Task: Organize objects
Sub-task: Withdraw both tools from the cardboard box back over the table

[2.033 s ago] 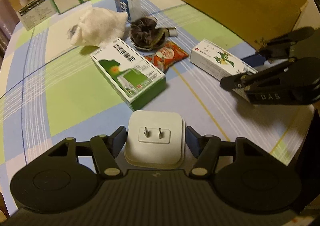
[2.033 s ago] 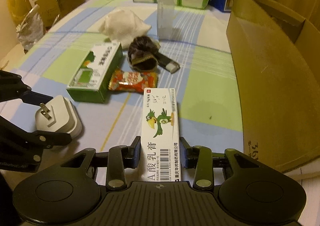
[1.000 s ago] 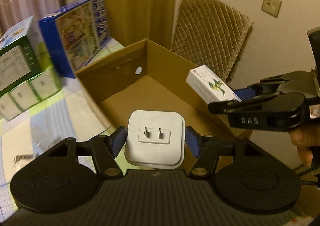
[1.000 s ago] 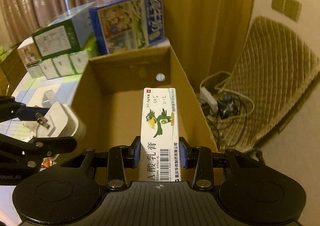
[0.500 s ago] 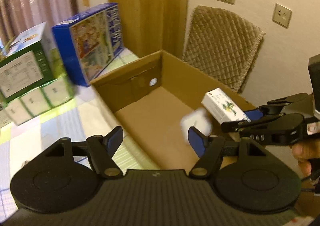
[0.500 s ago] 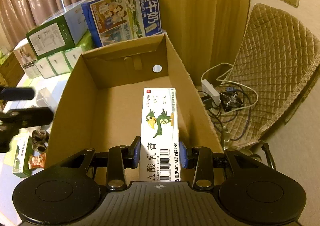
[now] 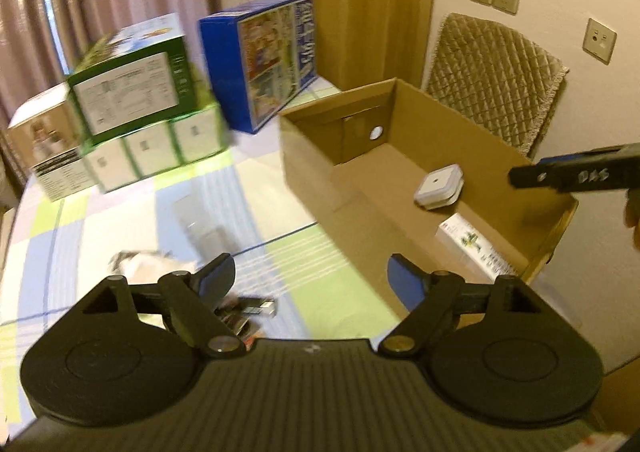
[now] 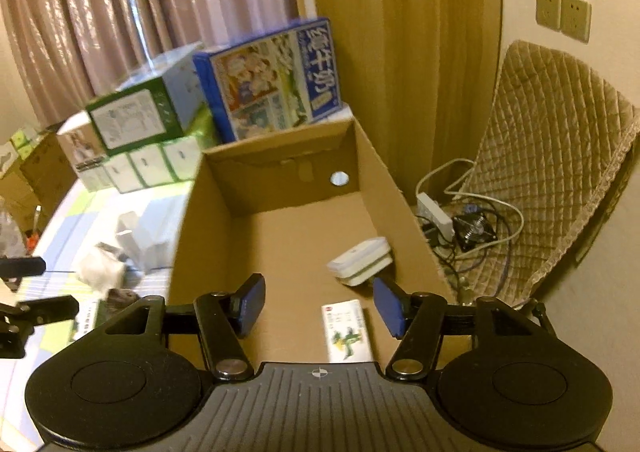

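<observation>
An open cardboard box [image 7: 320, 187] [image 8: 192, 228] stands at the table's right edge. On its floor lie the white plug adapter [image 7: 439, 186] [image 8: 362, 260] and the white ointment box with a green bird [image 7: 474, 248] [image 8: 346, 330]. My left gripper [image 7: 310, 282] is open and holds nothing, above the checked tablecloth just left of the box. My right gripper [image 8: 318, 304] is open and holds nothing, above the box's near end. In the left wrist view, a finger of the right gripper [image 7: 576, 175] reaches in over the box's right wall.
Green, white and blue cartons [image 7: 132, 99] [image 8: 272, 79] are stacked at the table's far end. A white cloth [image 8: 98, 268], a clear container [image 7: 200, 219] and small items lie blurred on the tablecloth [image 7: 100, 219]. A quilted chair [image 8: 552, 179] and cables [image 8: 460, 223] are right of the box.
Both grippers opened over the box. The plug adapter and then the ointment box dropped and now lie on its floor. My left gripper has swung left, back over the table.
</observation>
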The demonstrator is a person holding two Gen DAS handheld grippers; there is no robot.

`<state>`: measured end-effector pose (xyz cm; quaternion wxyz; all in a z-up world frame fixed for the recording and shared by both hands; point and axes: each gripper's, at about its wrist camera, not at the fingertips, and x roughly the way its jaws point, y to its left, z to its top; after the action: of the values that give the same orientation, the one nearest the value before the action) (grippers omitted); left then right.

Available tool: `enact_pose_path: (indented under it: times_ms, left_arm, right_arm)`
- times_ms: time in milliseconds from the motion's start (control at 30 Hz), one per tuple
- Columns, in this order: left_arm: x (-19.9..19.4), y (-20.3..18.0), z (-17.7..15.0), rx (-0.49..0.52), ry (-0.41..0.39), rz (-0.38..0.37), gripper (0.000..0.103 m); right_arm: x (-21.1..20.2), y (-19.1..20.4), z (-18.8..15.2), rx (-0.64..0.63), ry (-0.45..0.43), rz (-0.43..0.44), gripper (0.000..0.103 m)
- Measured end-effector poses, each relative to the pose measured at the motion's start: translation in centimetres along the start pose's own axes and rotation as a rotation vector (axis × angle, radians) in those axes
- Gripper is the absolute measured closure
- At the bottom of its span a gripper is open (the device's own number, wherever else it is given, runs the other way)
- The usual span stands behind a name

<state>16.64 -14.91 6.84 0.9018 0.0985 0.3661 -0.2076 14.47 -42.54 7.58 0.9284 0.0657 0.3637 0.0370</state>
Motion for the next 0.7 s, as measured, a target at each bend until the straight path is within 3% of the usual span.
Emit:
enact_pose_path:
  times_ms: [333,500,700]
  left_arm:
    - [-7.3,5.0,-6.2,-0.083,-0.01,0.124,0.002]
    - [-9.7,7.1,-8.8,-0.114,-0.002,0.18,0.001]
    - [-10.0,8.9,-11.8,-0.161,0.037,0.212,0.001]
  right_arm:
    - [-6.0,7.7,-3.4,-0.088,-0.061,0.123,0.023]
    - [-7.5,11.7,-5.5,-0.132,-0.061,0.17,0.013]
    - [-6.3,14.6,-7.5,-0.159,-0.013,0.201,0.012]
